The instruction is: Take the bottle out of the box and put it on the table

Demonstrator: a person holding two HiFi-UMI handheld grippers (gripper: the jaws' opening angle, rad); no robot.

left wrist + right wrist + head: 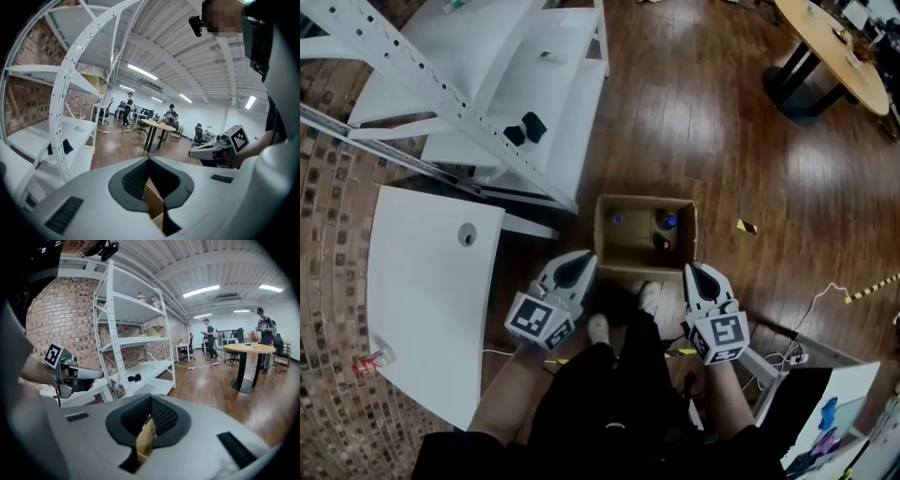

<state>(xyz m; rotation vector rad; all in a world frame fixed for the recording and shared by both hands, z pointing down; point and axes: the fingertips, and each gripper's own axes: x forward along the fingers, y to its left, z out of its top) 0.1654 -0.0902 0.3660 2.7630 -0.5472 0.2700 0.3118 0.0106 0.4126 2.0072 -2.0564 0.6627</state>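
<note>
An open cardboard box [616, 246] stands on the wooden floor just ahead of my feet. Inside it, at the far right, I see a bottle with a blue cap [669, 222], a red-topped item [662, 244] beside it, and another blue spot at the far left. My left gripper [584, 260] hangs at the box's near left corner with its jaws together and nothing in them. My right gripper [692, 269] is at the near right corner, also shut and empty. A strip of cardboard shows below the closed tips of the left gripper [149, 160] and of the right gripper [150, 398].
A white table [431, 300] stands to my left. A white shelf rack [497, 84] fills the upper left. A round wooden table [834, 47] is at the far right, and cables [787, 356] lie on the floor at right. People stand far off in the room.
</note>
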